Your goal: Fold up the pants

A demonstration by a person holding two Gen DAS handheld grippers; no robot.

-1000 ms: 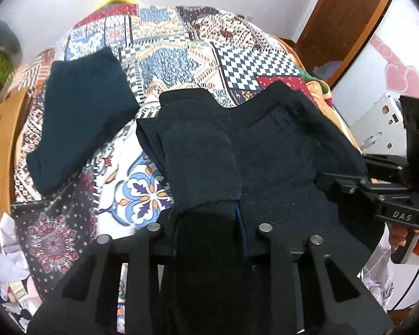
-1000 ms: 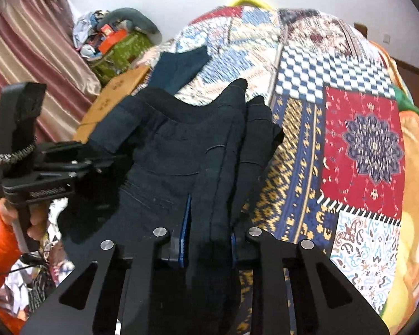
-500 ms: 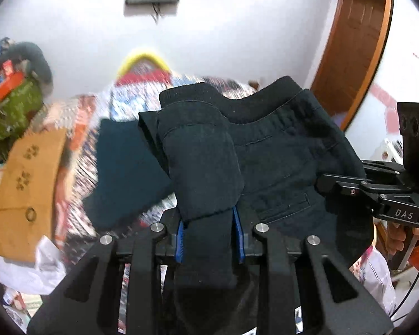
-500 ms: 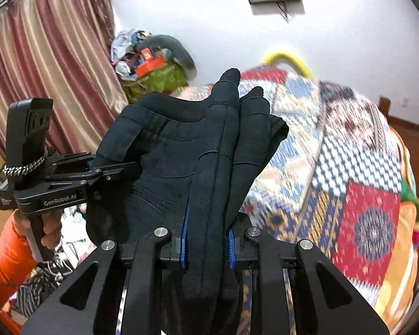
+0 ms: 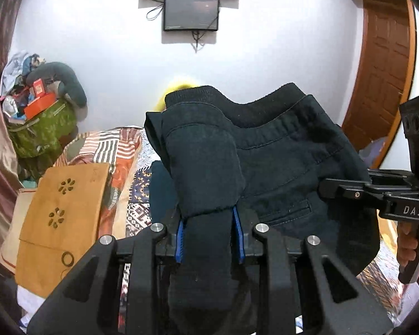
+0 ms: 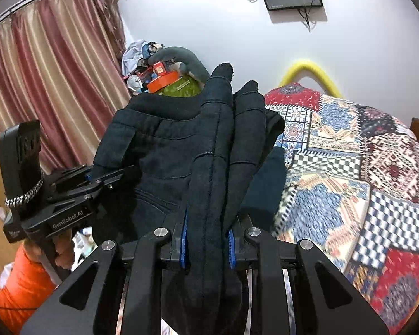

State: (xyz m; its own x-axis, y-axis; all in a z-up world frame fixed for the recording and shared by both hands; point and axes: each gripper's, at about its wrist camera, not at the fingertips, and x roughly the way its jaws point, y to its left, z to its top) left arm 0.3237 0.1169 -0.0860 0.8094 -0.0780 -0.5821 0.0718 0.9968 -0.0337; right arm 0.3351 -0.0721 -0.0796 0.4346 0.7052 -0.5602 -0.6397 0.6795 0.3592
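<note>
A patchwork quilt point(image 6: 349, 167) in reds, blues and checks spreads over the bed to the right of and beyond the right gripper point(image 6: 206, 243), with a yellow arch point(image 6: 310, 75) at its far end against the white wall. Pink-and-cream striped curtains point(image 6: 56, 83) hang to that gripper's left. On the wall ahead of both tools, a dark screen point(image 5: 191, 12) is mounted under a black shelf, and a brown wooden door point(image 5: 385, 69) stands off to the right of the left gripper point(image 5: 209, 240).

The dark navy pants point(image 5: 279, 162) hang in the air between the two hand-held tools, lifted clear of the bed. The left gripper pinches a thick folded bundle of the cloth between its blue pads point(image 5: 180, 238), the waistband rising just ahead of it. The right gripper likewise clamps a bunched fold of the pants between its own blue pads point(image 6: 183, 245), two cloth tips standing up beyond the jaws.

A second dark blue garment point(image 6: 268, 184) lies on the quilt just behind the raised pants. To the left of the left gripper sit a brown cardboard panel with paw-print cut-outs point(image 5: 61, 223) and, farther off, a green bag point(image 5: 42, 131) heaped with clutter. A hand point(image 6: 61, 248) in an orange sleeve point(image 6: 19, 282) grips the left tool's handle.
</note>
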